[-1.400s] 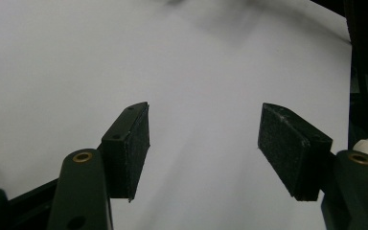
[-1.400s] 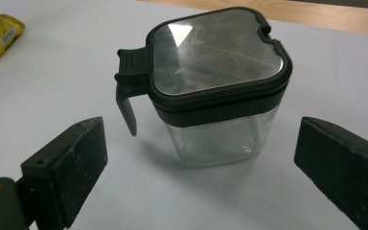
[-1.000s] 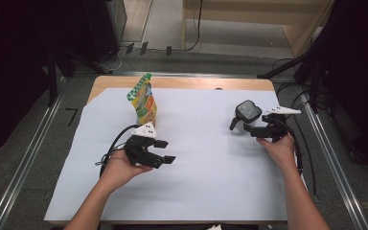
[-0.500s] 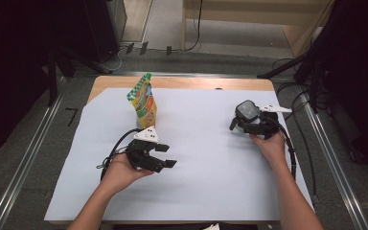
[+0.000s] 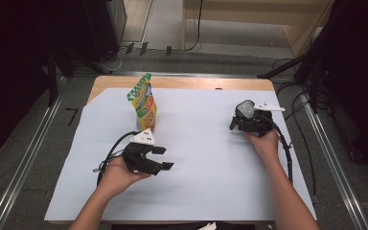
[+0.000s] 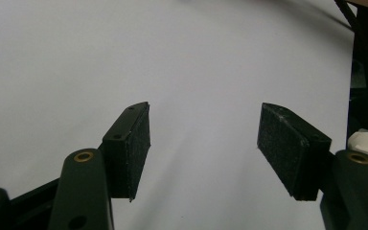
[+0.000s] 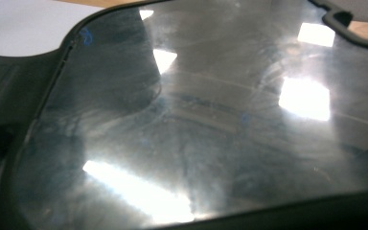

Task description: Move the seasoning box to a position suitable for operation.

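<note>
My left gripper (image 5: 164,158) lies in the person's left hand at the near left of the white sheet, jaws pointing right. In the left gripper view its jaws (image 6: 203,143) stand wide apart over bare white paper with nothing between them. A green, yellow and orange stand-up pouch (image 5: 143,103) stands upright just beyond it. At the right, my right gripper (image 5: 242,123) sits in the right hand, close against a dark glossy-faced object (image 5: 246,109). That shiny dark surface (image 7: 196,120) lies very near in the right gripper view and hides the jaws.
A white sheet (image 5: 196,182) covers most of the wooden table (image 5: 182,82). Cables trail from both grippers, one looping at the left (image 5: 108,160) and one along the right forearm (image 5: 287,158). Dark stands and floor rails flank the table.
The right hand with its gripper has shifted left, closer against the dark glossy object, which stayed in place. The left gripper has barely moved and its jaws stand as before.
</note>
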`<state>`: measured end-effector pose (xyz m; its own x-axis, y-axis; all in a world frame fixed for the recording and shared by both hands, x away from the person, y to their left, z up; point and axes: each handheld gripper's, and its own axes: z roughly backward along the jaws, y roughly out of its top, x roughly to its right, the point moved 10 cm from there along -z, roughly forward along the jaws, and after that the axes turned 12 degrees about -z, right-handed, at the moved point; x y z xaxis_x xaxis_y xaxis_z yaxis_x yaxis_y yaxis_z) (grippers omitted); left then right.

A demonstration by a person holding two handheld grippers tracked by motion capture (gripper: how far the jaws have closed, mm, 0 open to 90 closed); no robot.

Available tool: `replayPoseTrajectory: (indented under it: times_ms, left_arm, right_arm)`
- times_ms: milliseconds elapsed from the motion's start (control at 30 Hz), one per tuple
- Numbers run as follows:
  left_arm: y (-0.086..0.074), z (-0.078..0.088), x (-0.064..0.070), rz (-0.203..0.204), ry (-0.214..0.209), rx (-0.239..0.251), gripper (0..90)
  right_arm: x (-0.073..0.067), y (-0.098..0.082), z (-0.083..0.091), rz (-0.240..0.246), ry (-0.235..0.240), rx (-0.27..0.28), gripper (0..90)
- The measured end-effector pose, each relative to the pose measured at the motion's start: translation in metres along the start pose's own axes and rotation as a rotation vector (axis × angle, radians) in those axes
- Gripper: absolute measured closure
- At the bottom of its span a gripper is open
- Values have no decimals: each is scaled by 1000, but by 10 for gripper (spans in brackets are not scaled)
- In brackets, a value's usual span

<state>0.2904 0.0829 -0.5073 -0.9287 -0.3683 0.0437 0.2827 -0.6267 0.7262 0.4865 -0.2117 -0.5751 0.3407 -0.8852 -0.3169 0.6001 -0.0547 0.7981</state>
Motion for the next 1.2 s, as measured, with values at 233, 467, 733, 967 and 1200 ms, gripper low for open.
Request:
replayPoseTrajectory:
  times_ms: [233,467,733,967,1200]
  left_arm:
    - [-2,1,-2,12,6,5,367]
    - [-4,1,-2,14,8,1,367]
    - [-4,3,-5,20,11,9,369]
    - [-3,3,-5,19,9,10,368]
    - [-1,4,-8,26,18,17,376]
  right_arm:
    - [-1,4,-2,-17,14,21,99]
    - [0,5,-1,-18,7,37,139]
    - [-5,3,-1,32,-11,38,144]
    - [-9,2,1,33,6,42,147]
    - [-21,8,10,45,38,62,149]
